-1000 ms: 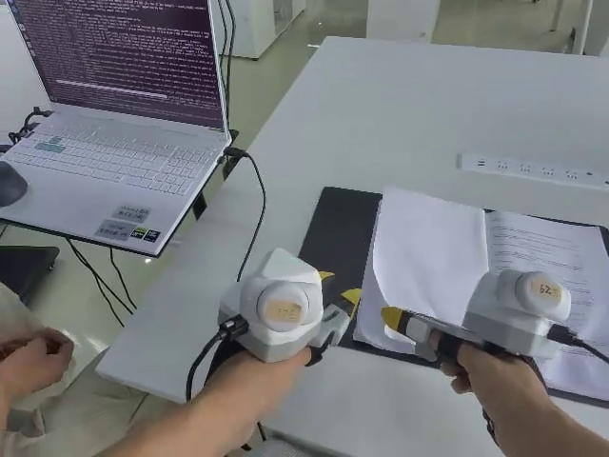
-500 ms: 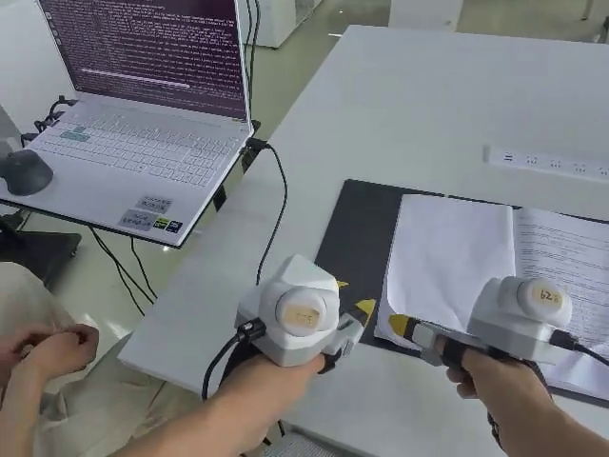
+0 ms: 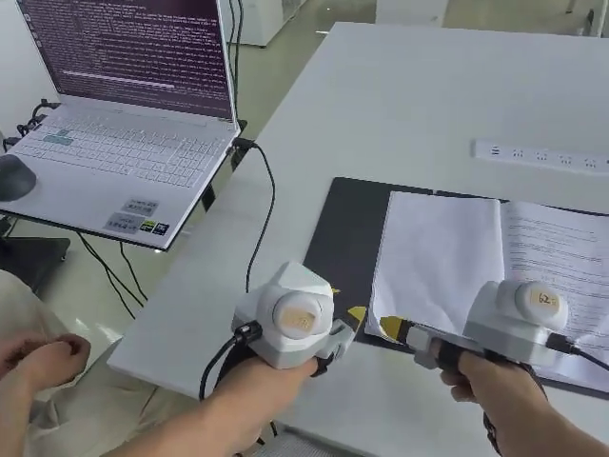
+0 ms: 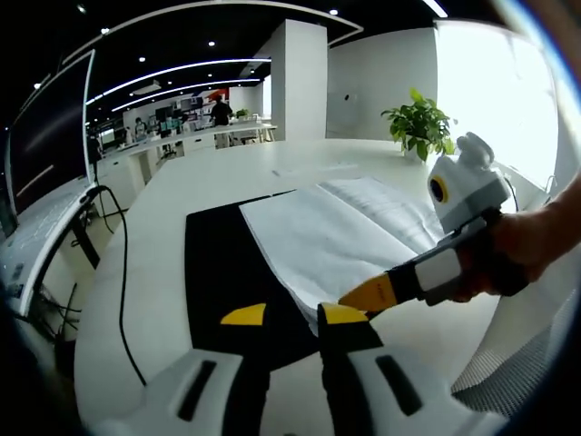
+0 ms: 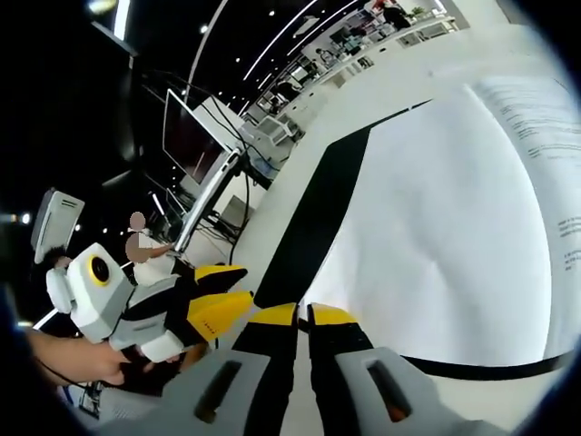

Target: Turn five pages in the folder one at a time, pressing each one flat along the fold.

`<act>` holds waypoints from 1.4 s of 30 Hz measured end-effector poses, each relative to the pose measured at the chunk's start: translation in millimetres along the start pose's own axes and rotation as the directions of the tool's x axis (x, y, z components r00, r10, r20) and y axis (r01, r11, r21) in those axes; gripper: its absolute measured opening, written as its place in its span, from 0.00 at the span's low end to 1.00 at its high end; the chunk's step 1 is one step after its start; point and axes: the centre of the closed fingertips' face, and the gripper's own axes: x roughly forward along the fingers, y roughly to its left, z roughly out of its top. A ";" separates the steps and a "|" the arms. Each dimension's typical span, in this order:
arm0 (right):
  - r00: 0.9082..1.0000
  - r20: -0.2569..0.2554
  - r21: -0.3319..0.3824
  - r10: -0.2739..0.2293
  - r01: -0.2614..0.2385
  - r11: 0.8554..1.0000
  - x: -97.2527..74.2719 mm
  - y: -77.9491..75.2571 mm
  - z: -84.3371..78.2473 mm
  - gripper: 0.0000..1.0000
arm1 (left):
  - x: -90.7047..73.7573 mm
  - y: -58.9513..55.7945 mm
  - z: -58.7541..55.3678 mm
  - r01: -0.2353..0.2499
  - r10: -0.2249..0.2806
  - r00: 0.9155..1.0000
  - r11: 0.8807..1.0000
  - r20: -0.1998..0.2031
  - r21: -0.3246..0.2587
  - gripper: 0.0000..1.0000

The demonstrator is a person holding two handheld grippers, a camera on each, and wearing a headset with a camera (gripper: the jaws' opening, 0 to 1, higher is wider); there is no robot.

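A black folder (image 3: 347,233) lies open on the white table, with a blank white left page (image 3: 438,257) and a printed right page (image 3: 561,257). My right gripper (image 3: 390,327) is shut, its yellow tips touching the left page's near left corner. I cannot tell if paper is pinched between them. In the right gripper view the right gripper (image 5: 301,314) has its jaws together at that page (image 5: 454,209) edge. My left gripper (image 3: 344,303) hovers open over the folder's black cover. In its own view the left gripper (image 4: 292,315) has the right gripper (image 4: 368,293) beside its tips.
An open laptop (image 3: 124,143) sits on a lower stand to the left, and its cable (image 3: 262,219) runs along the table's left edge. A mouse (image 3: 11,176) lies at the far left. A white power strip (image 3: 538,157) lies beyond the folder. Another person's hands (image 3: 38,357) rest at lower left.
The head camera has shifted. The left page lies flatter than a second ago. Both grippers stay at the folder's near left corner.
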 end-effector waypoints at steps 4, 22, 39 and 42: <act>0.999 0.036 0.007 -0.015 0.014 1.000 -14.5 -9.3 12.0 0.02 | 13.4 -12.0 -1.6 0.036 -0.036 0.999 0.999 -0.010 0.018 0.19; 0.990 0.120 0.078 -0.079 0.070 0.995 -60.0 -76.8 72.0 0.02 | 65.2 -34.5 -33.7 0.059 -0.043 0.989 0.992 -0.138 0.110 0.14; 0.990 0.113 0.222 -0.089 0.062 0.973 -56.3 -131.7 114.0 0.00 | 61.8 -34.5 -31.3 0.050 -0.044 0.995 0.996 -0.090 0.068 0.14; 0.992 0.096 0.244 -0.087 0.062 0.968 -50.0 -138.2 114.6 0.00 | 61.7 -34.7 -31.4 0.047 -0.040 0.994 0.996 -0.097 0.074 0.14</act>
